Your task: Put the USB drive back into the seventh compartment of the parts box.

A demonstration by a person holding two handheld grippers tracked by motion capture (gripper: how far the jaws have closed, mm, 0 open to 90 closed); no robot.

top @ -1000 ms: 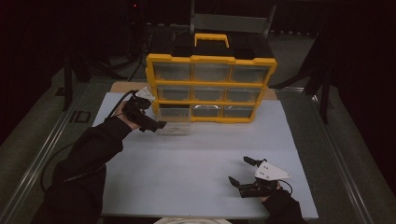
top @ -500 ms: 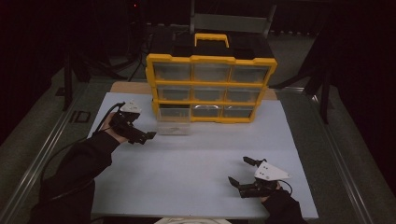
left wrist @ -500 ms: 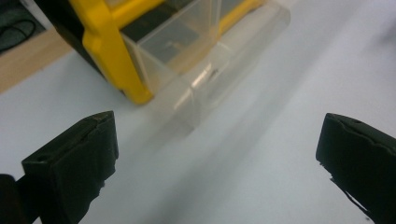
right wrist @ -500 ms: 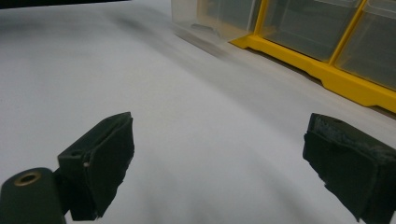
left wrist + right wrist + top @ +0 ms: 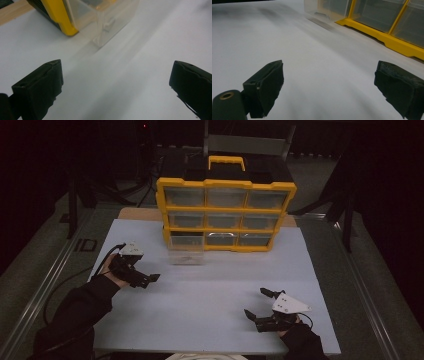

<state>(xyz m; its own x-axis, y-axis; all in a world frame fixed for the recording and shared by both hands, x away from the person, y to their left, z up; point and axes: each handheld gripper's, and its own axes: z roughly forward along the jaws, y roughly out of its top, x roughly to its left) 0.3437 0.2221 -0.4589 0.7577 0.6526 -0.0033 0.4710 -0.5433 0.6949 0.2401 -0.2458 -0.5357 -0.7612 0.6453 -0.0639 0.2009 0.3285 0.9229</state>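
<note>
While both tools rest low over the white counter [image 5: 210, 310], the right hand-held gripper [image 5: 260, 304] sits nearest the person, jaws spread wide with nothing between them. Farther out and well apart from it, the left hand-held gripper [image 5: 150, 280] also stands with jaws apart and empty. Just ahead of the left hand-held gripper lies the clear drawer [image 5: 186, 254], pulled partway out of the bottom-left slot of the yellow organizer [image 5: 226, 184] beyond it.
</note>
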